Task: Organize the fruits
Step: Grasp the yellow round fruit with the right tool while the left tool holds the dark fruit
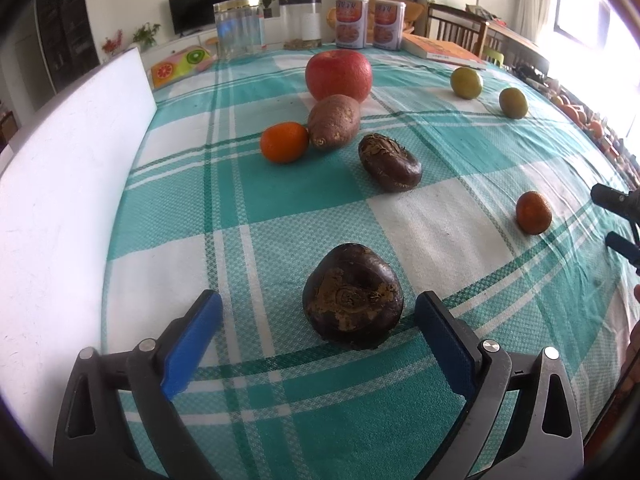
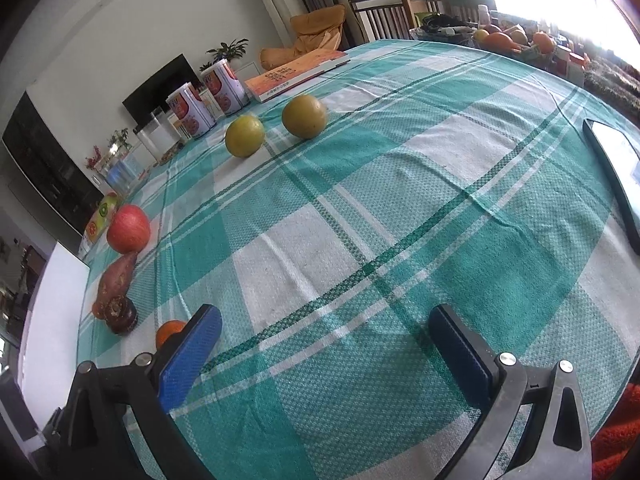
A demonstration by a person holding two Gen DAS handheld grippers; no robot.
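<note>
Now the left hand-held gripper (image 1: 318, 312) hangs open around the near water chestnut (image 1: 353, 295) on the desk (image 1: 460, 152); next, I judge, squeeze. The right hand-held gripper (image 2: 325, 344) is open, empty.

Teal-and-white plaid tablecloth (image 1: 280, 208); red apple (image 1: 338, 75); blue fingers (image 1: 192, 350).

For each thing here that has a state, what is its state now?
left tool: open, fingers either side of a water chestnut, not touching it
right tool: open, holding nothing
near water chestnut: resting on the cloth, not gripped
glass jar: lid on, looks empty
two tins: upright, closed
book: closed, lying flat
</note>
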